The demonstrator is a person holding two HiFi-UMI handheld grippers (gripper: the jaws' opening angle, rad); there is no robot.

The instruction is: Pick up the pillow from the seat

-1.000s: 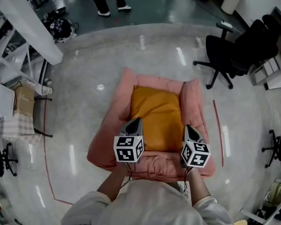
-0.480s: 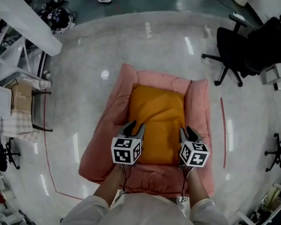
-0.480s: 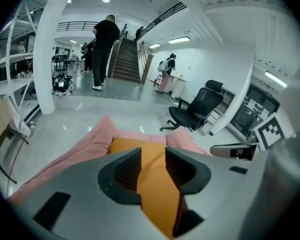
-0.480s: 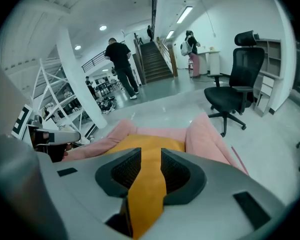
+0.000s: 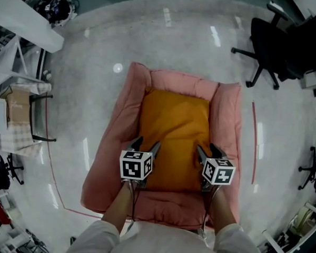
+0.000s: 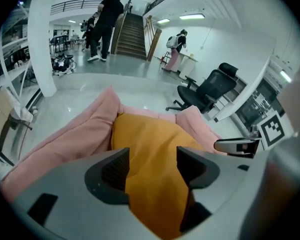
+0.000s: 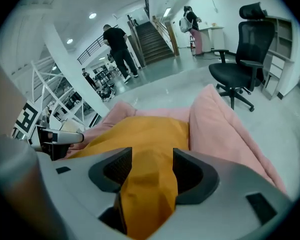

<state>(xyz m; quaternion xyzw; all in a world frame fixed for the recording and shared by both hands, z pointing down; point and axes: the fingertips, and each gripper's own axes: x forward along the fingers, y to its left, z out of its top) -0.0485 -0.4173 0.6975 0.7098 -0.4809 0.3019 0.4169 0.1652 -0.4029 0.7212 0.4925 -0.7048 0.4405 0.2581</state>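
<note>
Grey left hand-held gripper (image 5: 147, 143) and right hand-held gripper (image 5: 207, 149) bear black-and-white marker cubes (image 5: 135, 166).

From above, the orange pillow (image 5: 174, 125) is openly reachable; the pink seat (image 5: 113, 152) walls it left, right and far (padded arms, close against it).

Readable text: we find none in any view.
Left cube (image 5: 134, 165): lower centre, we see only black-and-white square patterns.
Right cube (image 5: 218, 171): the same, no letters or digits.
</note>
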